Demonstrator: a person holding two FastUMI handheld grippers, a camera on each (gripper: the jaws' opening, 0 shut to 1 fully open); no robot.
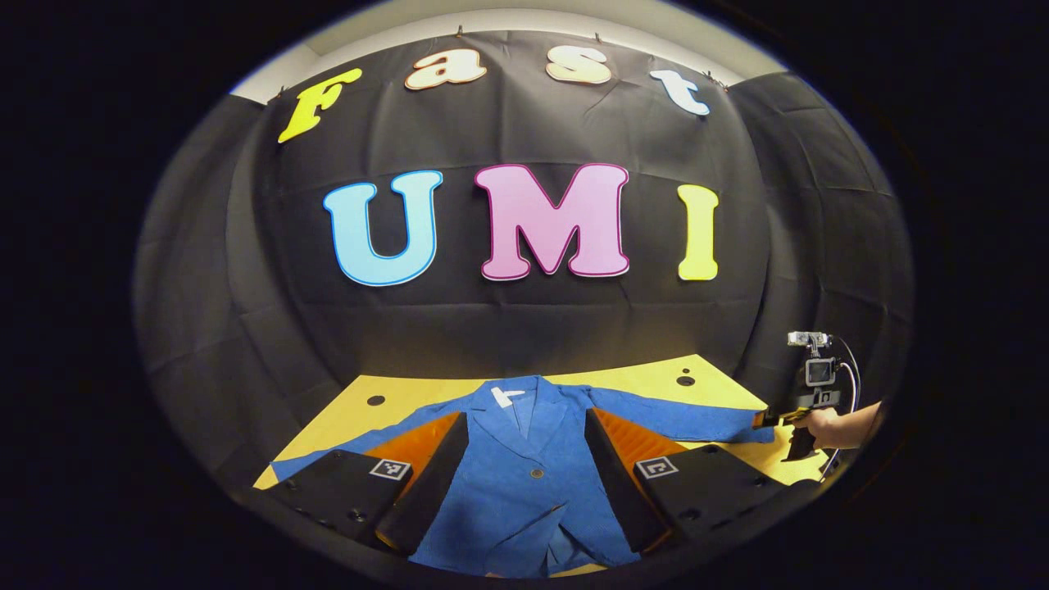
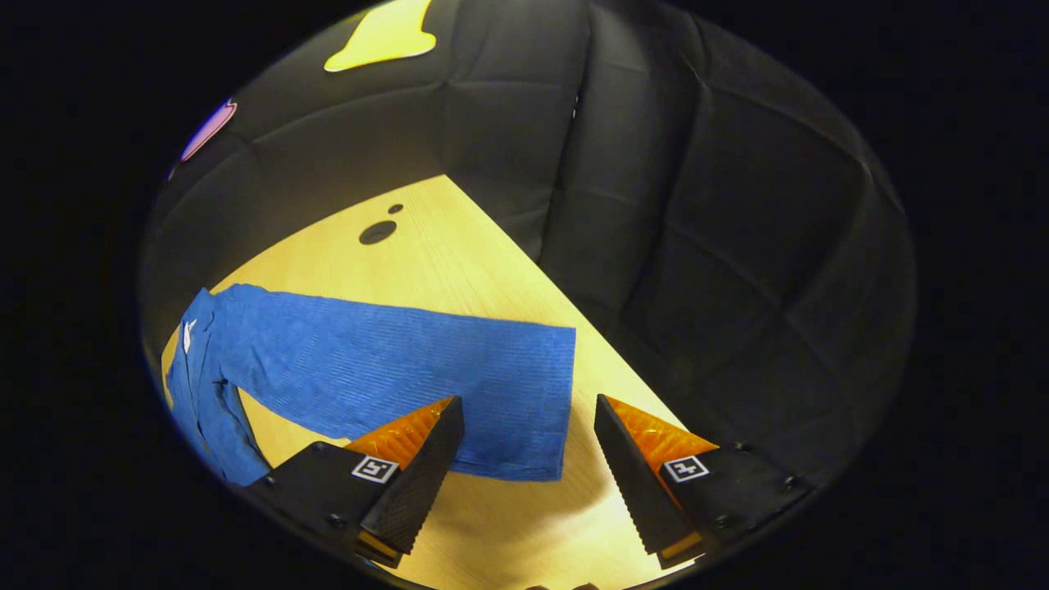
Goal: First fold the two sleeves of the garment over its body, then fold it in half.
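Note:
A blue jacket (image 1: 524,475) lies flat on the yellow table (image 1: 639,378), collar toward the far wall, both sleeves spread out sideways. My left gripper (image 1: 524,471) is open above the jacket's body, its fingers straddling the button line. In the left gripper view the right gripper (image 1: 766,419), held by a hand (image 1: 828,426), sits at the cuff of the right sleeve (image 1: 697,422). In the right gripper view that sleeve (image 2: 410,369) stretches left to the jacket body, and my right gripper (image 2: 524,459) is open just over the cuff end (image 2: 533,410), nothing between its fingers.
Dark round holes (image 1: 686,380) (image 1: 375,401) mark the table's far corners. Black cloth walls close in behind and on both sides. In the right gripper view the table edge (image 2: 623,360) runs diagonally just past the cuff, with bare wood (image 2: 508,524) below the gripper.

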